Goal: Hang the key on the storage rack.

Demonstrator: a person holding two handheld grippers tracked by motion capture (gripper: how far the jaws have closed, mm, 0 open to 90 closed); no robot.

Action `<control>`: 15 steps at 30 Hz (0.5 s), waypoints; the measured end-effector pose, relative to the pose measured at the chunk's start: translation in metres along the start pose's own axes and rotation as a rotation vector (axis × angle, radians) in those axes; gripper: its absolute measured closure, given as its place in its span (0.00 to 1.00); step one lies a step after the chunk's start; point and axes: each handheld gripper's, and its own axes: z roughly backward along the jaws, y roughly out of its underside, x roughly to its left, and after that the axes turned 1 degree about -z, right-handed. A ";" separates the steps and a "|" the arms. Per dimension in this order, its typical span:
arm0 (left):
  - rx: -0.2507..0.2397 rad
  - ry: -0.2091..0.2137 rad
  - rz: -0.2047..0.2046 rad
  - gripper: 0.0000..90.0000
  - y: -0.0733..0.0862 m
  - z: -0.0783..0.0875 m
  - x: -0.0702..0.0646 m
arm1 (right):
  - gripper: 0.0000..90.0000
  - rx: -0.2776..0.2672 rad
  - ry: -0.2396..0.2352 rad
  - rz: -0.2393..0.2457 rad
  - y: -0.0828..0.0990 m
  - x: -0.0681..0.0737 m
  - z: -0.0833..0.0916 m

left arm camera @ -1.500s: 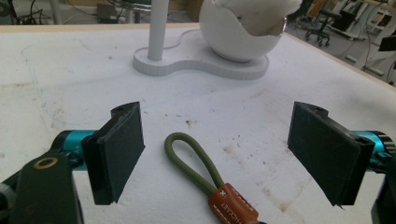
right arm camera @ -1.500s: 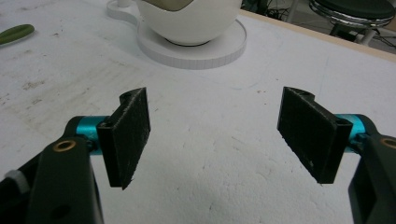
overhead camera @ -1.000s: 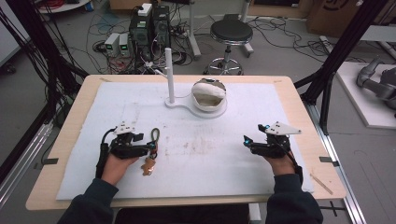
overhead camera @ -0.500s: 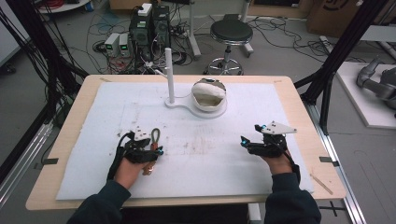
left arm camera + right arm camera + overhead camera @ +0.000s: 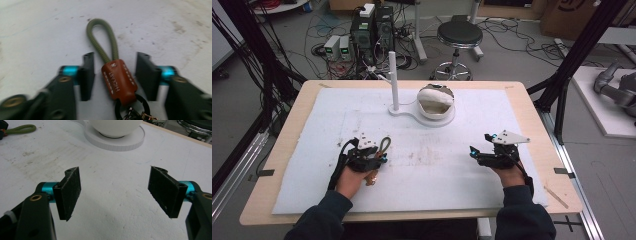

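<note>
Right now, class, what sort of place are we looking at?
Probably a lab's recording station: a padded table inside a black frame, computers and cables on the floor behind, and a person holding the left gripper.

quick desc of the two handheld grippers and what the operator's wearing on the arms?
Both tongs are black with teal collars behind flat, textured black pads and brass-coloured pivot screws. The left gripper trails a black cable; the right gripper carries a grey three-cornered plate on top. The person wears dark navy long sleeves.
</note>
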 end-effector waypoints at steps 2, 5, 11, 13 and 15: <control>-0.003 -0.013 0.027 0.52 0.001 0.000 -0.002 | 0.30 -0.001 0.000 0.002 0.000 0.000 0.000; -0.008 -0.002 0.033 0.72 0.001 0.001 -0.003 | 0.30 0.005 -0.004 0.002 0.000 0.000 -0.001; -0.018 0.019 0.069 0.79 0.001 0.002 0.001 | 0.30 0.001 -0.007 0.003 -0.001 0.001 -0.001; -0.052 0.049 0.097 0.79 -0.001 0.006 0.003 | 0.30 -0.004 -0.004 0.001 0.000 -0.001 0.000; -0.081 0.066 0.106 0.79 -0.004 0.011 0.005 | 0.30 -0.006 -0.001 -0.007 0.000 -0.001 0.001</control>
